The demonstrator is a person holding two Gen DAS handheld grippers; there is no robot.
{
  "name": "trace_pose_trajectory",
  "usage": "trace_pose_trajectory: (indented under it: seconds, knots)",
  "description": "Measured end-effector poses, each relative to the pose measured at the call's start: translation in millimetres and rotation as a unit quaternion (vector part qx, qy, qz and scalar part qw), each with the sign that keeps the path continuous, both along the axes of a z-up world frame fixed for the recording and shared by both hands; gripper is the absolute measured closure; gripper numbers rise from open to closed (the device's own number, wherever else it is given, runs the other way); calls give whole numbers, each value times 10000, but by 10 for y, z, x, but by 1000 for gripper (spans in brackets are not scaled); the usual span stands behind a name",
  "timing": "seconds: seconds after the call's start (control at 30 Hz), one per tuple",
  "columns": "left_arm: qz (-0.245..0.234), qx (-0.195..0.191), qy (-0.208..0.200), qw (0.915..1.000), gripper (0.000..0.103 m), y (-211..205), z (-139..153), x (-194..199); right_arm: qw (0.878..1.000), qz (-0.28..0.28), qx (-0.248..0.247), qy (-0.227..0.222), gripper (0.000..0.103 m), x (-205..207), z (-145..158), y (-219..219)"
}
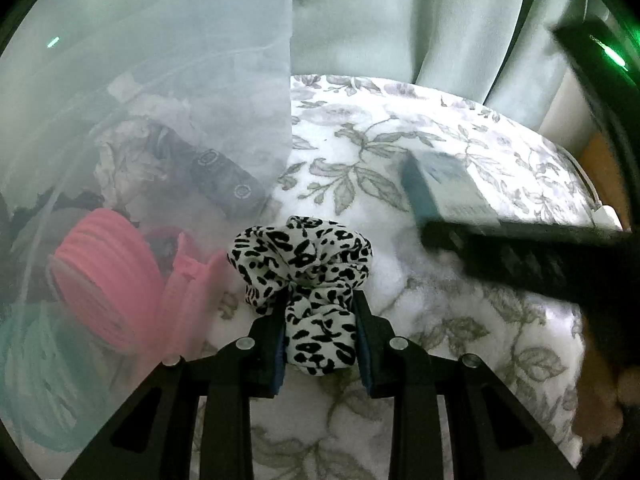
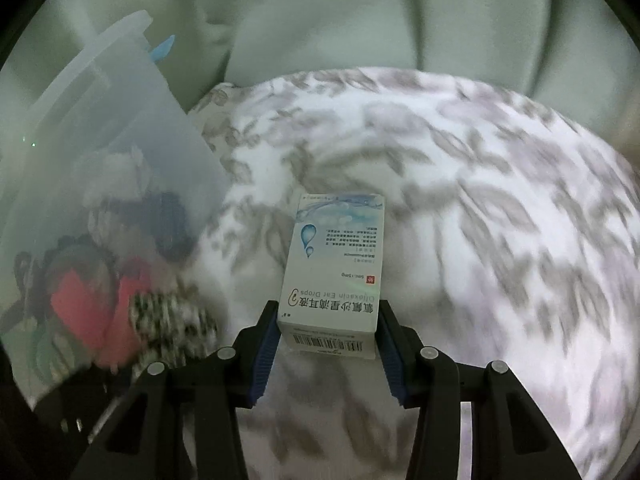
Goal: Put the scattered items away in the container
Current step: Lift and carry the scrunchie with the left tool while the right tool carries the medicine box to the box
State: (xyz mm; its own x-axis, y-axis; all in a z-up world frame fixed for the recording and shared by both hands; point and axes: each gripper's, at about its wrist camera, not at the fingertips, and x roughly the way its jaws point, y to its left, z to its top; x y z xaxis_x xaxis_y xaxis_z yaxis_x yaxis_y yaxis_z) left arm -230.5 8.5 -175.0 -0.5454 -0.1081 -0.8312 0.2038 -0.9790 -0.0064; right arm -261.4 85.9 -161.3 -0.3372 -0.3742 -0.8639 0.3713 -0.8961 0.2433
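Both fisheye views are dim and greenish, with dark vignetted corners and curved edges. A green glare streak (image 1: 615, 56) glows at two o'clock in the left view. Motion blur smears the floral bedspread (image 2: 500, 200) in the right view.

Frosted plastic container (image 1: 160, 80), cloth scrunchie (image 1: 304, 256), fleecy blanket (image 1: 460, 312), matt cardboard box (image 2: 336, 264)
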Motion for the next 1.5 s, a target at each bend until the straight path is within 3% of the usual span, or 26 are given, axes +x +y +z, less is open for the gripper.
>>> trace_pose_trajectory:
  seconds: [0.37, 0.8, 1.17, 1.37, 1.5]
  knots:
    - [-117, -74, -126, 9998, 72, -49, 0, 91, 9953, -868, -267, -347, 53, 709, 39, 587]
    - [-330, 412, -189, 9984, 74, -207, 285, 536, 9883, -1347, -451, -557, 53, 1306, 264, 951]
    - [-824, 552, 398, 9943, 75, -137, 1088, 969, 9879, -1428, -589, -166, 53, 1588, 737, 1082]
    - [-1145, 635, 843, 9878, 75, -80, 1625, 1244, 9871, -1429, -697, 209, 53, 1740, 1111, 1135]
    - [-1418, 928, 1012, 9803, 75, -69, 1889, 1346, 9854, -1423, -799, 477, 53, 1849, 1379, 1145]
